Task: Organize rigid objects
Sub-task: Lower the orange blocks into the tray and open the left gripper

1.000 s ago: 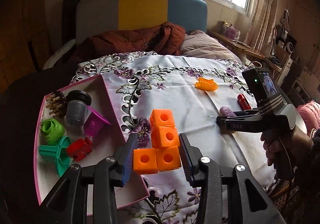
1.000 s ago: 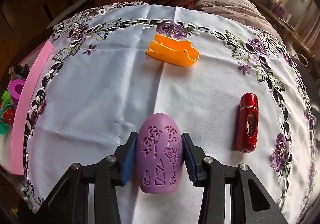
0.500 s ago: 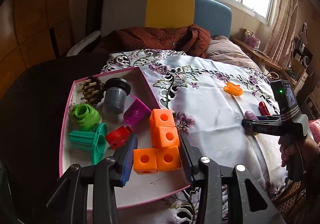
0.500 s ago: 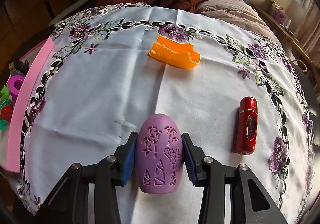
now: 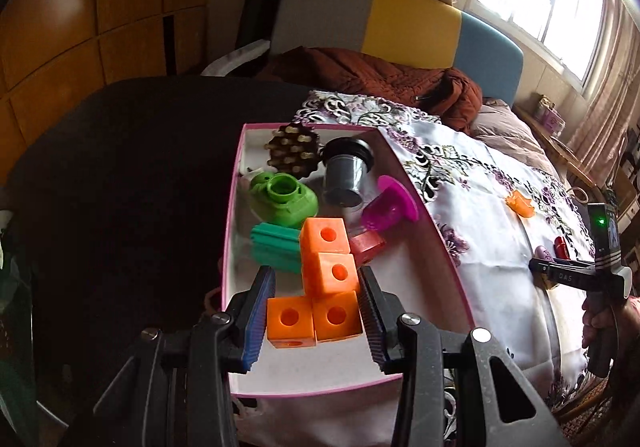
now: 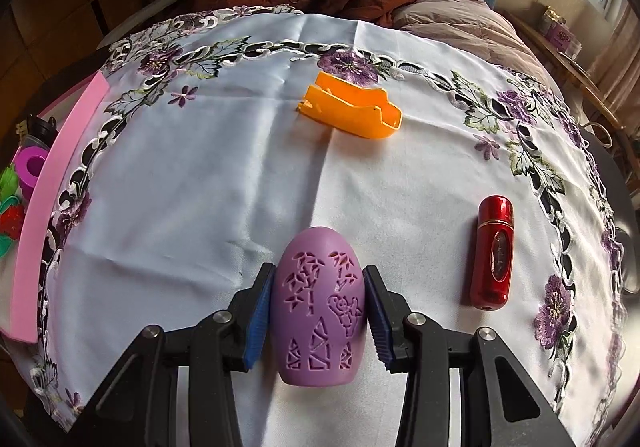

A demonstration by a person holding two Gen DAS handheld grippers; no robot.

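Note:
My left gripper (image 5: 314, 311) is shut on an orange block piece (image 5: 324, 283) made of several joined cubes with holes, held above the white inside of the pink-rimmed tray (image 5: 424, 207). The tray holds a green part (image 5: 282, 199), a teal part (image 5: 274, 247), a red piece (image 5: 366, 245), a magenta cup (image 5: 388, 207), a dark cup (image 5: 346, 177) and a brown spiky ball (image 5: 294, 151). My right gripper (image 6: 318, 313) is shut on a purple carved egg-shaped shell (image 6: 318, 307) low over the cloth. An orange scoop-like piece (image 6: 352, 111) and a red cylinder (image 6: 494, 251) lie on the cloth.
A white floral tablecloth (image 6: 200, 187) covers the round table, dark at its bare left edge (image 5: 120, 167). The pink tray edge (image 6: 56, 183) runs along the cloth's left side. Behind the table stands a chair with a brown jacket (image 5: 380, 75). A hand (image 5: 600, 327) holds the right gripper.
My left gripper has carried the orange block piece leftward, from over the cloth to over the tray. The right gripper and the purple shell have stayed in place.

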